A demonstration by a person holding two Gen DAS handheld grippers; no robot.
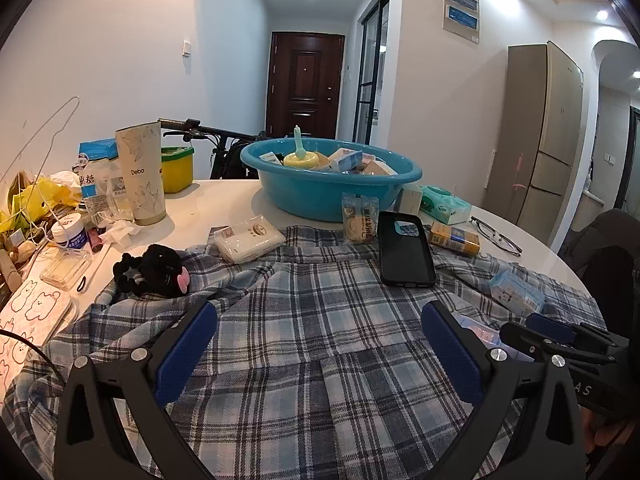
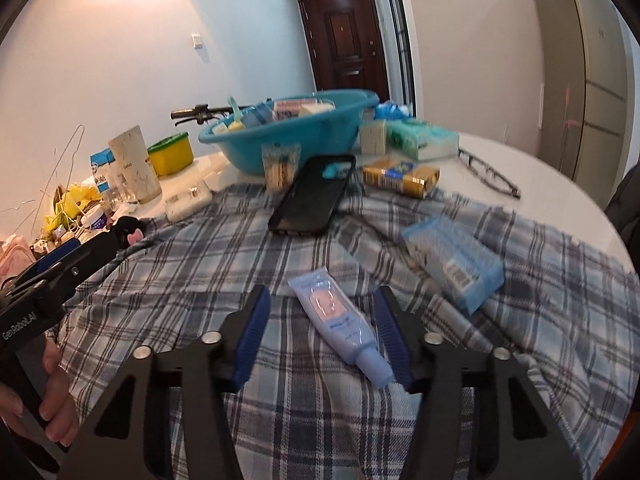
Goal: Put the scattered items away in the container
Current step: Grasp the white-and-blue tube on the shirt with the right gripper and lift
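The blue basin [image 1: 320, 196] [image 2: 256, 152] stands at the back of the table with several boxes in it. A pale blue tube [image 2: 340, 320] lies on the plaid cloth [image 1: 320, 360] between the fingers of my right gripper [image 2: 323, 296]. Its cap is close to the right pad and the left pad stands apart from it, so the gripper is open. My left gripper [image 1: 320, 316] hovers wide open over bare cloth with nothing between its fingers. A black phone [image 1: 404, 256] [image 2: 312, 200], a light blue pack [image 2: 452, 264] and a white tissue pack [image 1: 248, 240] lie ahead.
A gold box [image 1: 454, 238], green tissues [image 1: 444, 204], a snack packet [image 1: 360, 218] and glasses [image 1: 496, 236] lie near the basin. A black plush toy [image 1: 156, 274], a tumbler [image 1: 140, 172], a yellow tub [image 1: 176, 168] and other clutter crowd the left. The table edge curves at the right.
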